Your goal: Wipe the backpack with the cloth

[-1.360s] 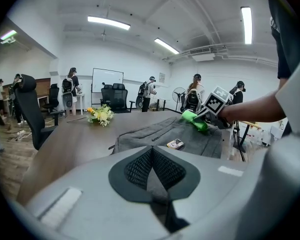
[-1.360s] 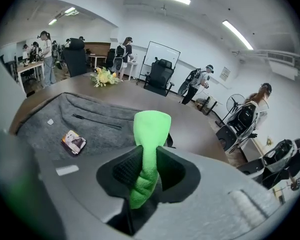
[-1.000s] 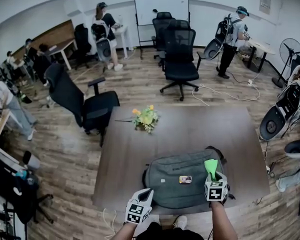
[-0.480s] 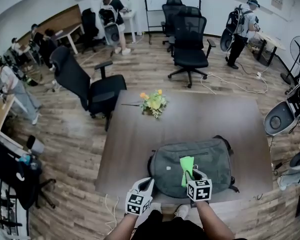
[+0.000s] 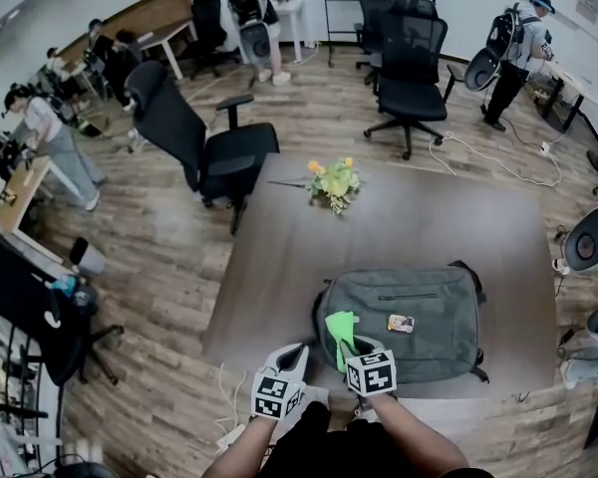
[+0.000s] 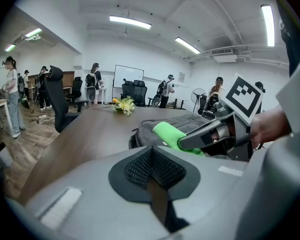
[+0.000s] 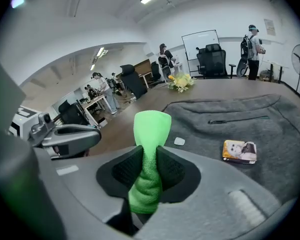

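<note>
My right hand-held gripper (image 5: 349, 347) pinched the green cloth (image 5: 339, 328) at the near-left corner of the backpack (image 5: 424, 307) on the desk (image 5: 399, 222). My left hand-held gripper (image 5: 291, 355) sat closed, empty. With nothing bracing it, I judged the backpack might slide, or the cloth sweep its card (image 5: 400, 323) off.

Backpack (image 5: 429, 339) on table (image 5: 429, 217), flowers (image 5: 334, 179) behind.
</note>
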A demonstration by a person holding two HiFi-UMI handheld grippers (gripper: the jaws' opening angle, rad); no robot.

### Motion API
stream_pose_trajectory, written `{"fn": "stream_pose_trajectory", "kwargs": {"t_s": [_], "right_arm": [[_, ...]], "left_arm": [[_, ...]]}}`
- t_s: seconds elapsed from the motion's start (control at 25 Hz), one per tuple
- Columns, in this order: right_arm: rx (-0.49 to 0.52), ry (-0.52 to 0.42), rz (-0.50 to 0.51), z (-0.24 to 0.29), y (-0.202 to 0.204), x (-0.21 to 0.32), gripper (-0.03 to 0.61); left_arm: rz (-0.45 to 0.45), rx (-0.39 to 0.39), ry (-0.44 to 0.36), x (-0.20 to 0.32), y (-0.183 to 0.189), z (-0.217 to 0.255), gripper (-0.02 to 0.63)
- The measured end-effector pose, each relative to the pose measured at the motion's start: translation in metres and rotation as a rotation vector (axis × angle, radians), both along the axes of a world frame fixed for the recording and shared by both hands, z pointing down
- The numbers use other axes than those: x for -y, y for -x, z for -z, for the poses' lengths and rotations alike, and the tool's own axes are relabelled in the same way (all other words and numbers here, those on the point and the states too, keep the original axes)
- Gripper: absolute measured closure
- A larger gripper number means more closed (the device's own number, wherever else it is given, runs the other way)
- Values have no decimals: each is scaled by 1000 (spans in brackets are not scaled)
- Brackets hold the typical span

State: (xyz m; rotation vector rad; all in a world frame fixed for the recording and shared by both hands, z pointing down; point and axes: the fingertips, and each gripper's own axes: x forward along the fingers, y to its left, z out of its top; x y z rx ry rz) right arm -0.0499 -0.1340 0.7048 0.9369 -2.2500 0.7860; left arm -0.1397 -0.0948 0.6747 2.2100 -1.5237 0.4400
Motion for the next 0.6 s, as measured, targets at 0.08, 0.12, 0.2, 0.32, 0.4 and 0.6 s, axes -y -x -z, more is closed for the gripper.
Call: {"fn": "stream_pose_trajectory", "kwargs": {"t_s": [0.08,0.12,0.2,0.32,0.4,0.6], "right_arm": [[-20,13,30,-11,8,-7,492],[-38,8,42,-15,9,-9,492],[-78,-21,64,-18,9,-10,492],[-128,-63,83,-17,3,-8,492],[-161,-76,84,-19,-5,-6,492],[-212,-95,37,-21,-35,1,492]], "left_arm": [[0,1,10,-3,1,-1,594],[-3,2,13,-4,0,-2,595],[-9,7,11,-7,-1,-1,595],[-18,22,-11,-6,-2,5,595],[-30,29,-25,-3,-6,7,594],[-79,27,-38,10,-21,10,595]]}}
